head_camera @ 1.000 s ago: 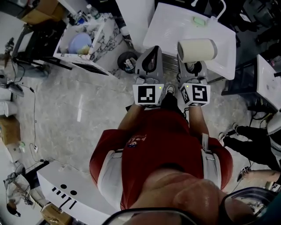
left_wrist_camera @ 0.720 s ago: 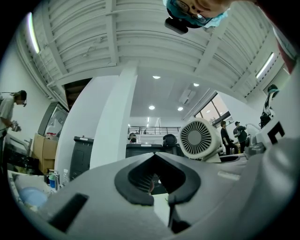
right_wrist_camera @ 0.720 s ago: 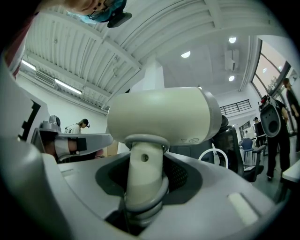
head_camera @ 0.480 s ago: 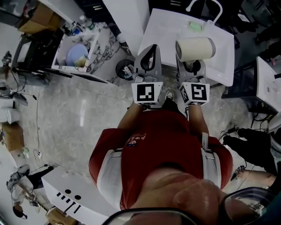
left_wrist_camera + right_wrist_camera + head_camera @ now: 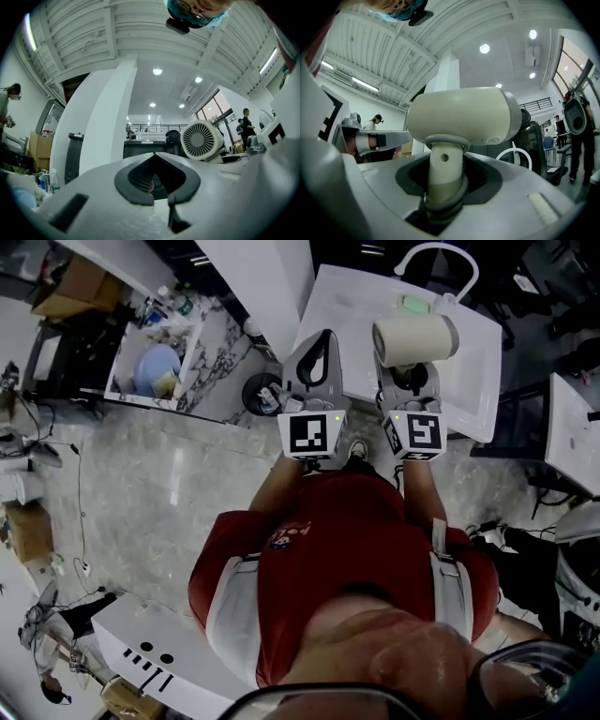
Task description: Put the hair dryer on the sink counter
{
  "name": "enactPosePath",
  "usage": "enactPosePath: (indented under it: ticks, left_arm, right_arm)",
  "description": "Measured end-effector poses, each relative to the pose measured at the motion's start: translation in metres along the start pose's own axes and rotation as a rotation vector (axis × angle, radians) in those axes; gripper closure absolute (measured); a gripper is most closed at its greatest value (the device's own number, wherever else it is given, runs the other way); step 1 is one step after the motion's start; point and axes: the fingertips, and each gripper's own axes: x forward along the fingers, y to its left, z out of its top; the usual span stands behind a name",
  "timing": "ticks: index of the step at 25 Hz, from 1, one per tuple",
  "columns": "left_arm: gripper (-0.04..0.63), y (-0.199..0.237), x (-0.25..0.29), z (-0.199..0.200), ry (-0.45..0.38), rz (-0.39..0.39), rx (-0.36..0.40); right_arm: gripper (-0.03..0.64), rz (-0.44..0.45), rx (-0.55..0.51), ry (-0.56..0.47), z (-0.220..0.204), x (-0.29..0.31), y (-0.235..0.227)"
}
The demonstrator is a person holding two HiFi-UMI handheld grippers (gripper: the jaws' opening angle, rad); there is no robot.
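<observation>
A cream hair dryer (image 5: 412, 338) lies crosswise above the white sink counter (image 5: 352, 301) in the head view. My right gripper (image 5: 412, 369) is shut on its handle (image 5: 445, 171), with the barrel (image 5: 461, 115) standing above the jaws. My left gripper (image 5: 322, 345) hangs beside it on the left over the counter's near edge, shut and holding nothing. In the left gripper view its jaws (image 5: 154, 157) meet at the tips, and the dryer's round rear grille (image 5: 201, 139) shows to the right. A white faucet (image 5: 436, 259) and a green soap bar (image 5: 415, 304) sit at the counter's far side.
A small round bin (image 5: 261, 393) stands on the floor left of the counter. Further left is a marbled shelf unit (image 5: 211, 352) holding a blue bowl (image 5: 155, 367) and bottles. A white column (image 5: 267, 277) rises behind. Another white counter (image 5: 577, 427) is at the right.
The person has stepped forward, so the sink counter has drawn nearer and both grippers now reach further over it. The grip on the hair dryer is unchanged.
</observation>
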Motion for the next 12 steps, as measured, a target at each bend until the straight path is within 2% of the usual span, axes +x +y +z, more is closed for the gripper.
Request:
enactPosePath:
  ticks: [8, 12]
  left_arm:
    - [0.594, -0.005, 0.066, -0.018, 0.021, 0.016, 0.02]
    - [0.594, -0.007, 0.099, -0.017, -0.012, 0.042, 0.012]
  right_arm:
    - [0.46, 0.021, 0.006, 0.018, -0.008, 0.048, -0.052]
    - [0.46, 0.046, -0.001, 0.02, -0.009, 0.072, -0.073]
